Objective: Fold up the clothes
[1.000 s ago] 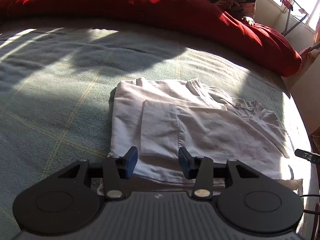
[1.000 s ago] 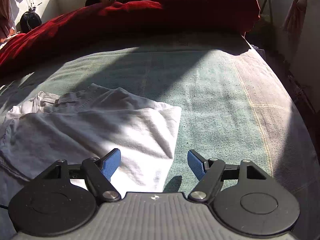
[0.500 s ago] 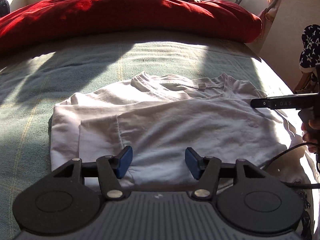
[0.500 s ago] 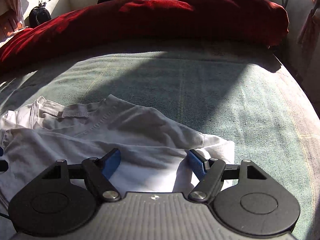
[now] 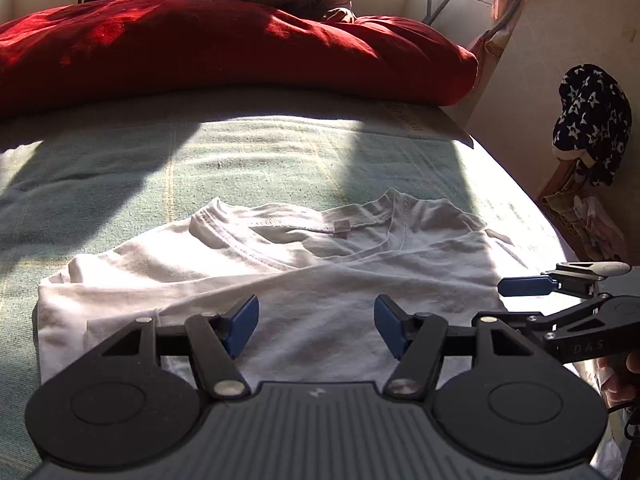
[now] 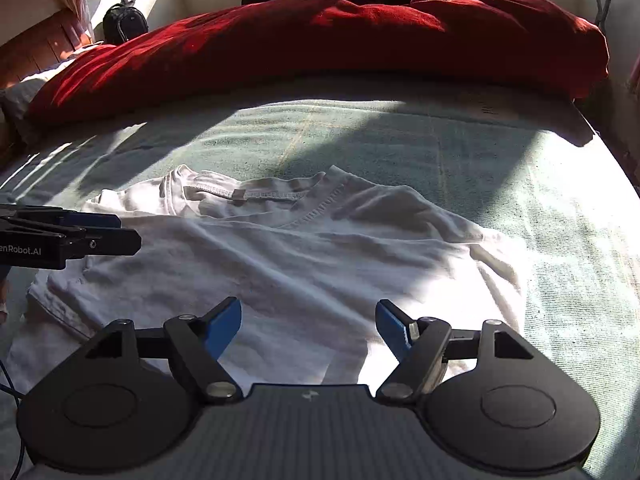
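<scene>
White T-shirt (image 5: 320, 280) flat on bed (image 5: 240, 160), partly folded, beneath both grippers; left gripper (image 5: 316, 326) and right gripper (image 6: 308, 326) jaws wide apart, holding nothing.

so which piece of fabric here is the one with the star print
The dark star-print cloth hanging by the wall right of the bed. The white t-shirt and red duvet are plain.

A white T-shirt (image 6: 304, 256) lies partly folded on the green bed (image 6: 540, 168). The right gripper (image 6: 308, 326) hovers at six o'clock, jaws apart; the left gripper (image 6: 96, 232) enters at nine o'clock.
</scene>
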Demonstrator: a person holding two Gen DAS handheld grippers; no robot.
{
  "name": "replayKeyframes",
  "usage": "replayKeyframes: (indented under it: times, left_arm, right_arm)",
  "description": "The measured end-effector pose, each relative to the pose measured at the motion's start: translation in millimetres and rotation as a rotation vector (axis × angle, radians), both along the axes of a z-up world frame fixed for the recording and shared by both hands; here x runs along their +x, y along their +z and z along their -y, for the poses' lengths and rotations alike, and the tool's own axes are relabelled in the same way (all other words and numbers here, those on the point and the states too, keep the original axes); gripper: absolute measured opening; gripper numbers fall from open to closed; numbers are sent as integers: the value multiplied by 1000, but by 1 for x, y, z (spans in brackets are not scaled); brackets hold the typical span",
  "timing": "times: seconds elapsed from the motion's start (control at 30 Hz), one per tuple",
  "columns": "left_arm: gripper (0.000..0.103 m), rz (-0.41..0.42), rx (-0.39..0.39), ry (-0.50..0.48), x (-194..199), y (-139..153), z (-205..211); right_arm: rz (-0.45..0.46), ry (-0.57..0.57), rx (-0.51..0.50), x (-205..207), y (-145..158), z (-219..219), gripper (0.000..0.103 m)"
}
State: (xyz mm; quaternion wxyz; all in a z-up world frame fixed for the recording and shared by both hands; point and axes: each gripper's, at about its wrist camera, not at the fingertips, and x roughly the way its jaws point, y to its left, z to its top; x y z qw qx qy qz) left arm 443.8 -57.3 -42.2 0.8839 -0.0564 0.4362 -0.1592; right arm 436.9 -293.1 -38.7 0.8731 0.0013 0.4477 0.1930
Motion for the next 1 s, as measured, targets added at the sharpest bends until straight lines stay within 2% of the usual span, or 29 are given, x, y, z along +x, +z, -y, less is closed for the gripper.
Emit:
replayKeyframes:
  times: [0.07,0.13,0.3,0.47,0.57,0.67,0.8,0.9,1.0]
  left_arm:
    - [64,-26,24,6,-11,-7,-4]
    - [66,-23,23,7,-14,-2,-12]
    - [66,-9,16,10,-18,15,-34]
    - [66,5,9,13,-22,31,-55]
    - [67,7,8,19,-25,37,-67]
    - [68,-9,16,35,-33,33,-75]
    - [68,-46,-4,36,-43,23,-77]
    - [68,-35,3,19,-39,26,-68]
    - [69,-2,-32,-6,-28,36,-55]
  right_arm:
    - [-1,8,-37,-11,-6,-6,78]
    - [11,20,-83,-24,-9,-11,78]
    - [-18,0,-127,-36,6,-10,80]
    - [43,15,-16,-19,25,-43,81]
    - [48,42,60,0,13,-78,83]
    - [-6,61,67,3,-5,-100,84]
    - [-18,124,43,-33,-6,-103,94]
    - [-42,180,26,-53,0,-97,94]
    - [-14,168,45,-52,15,-81,94]
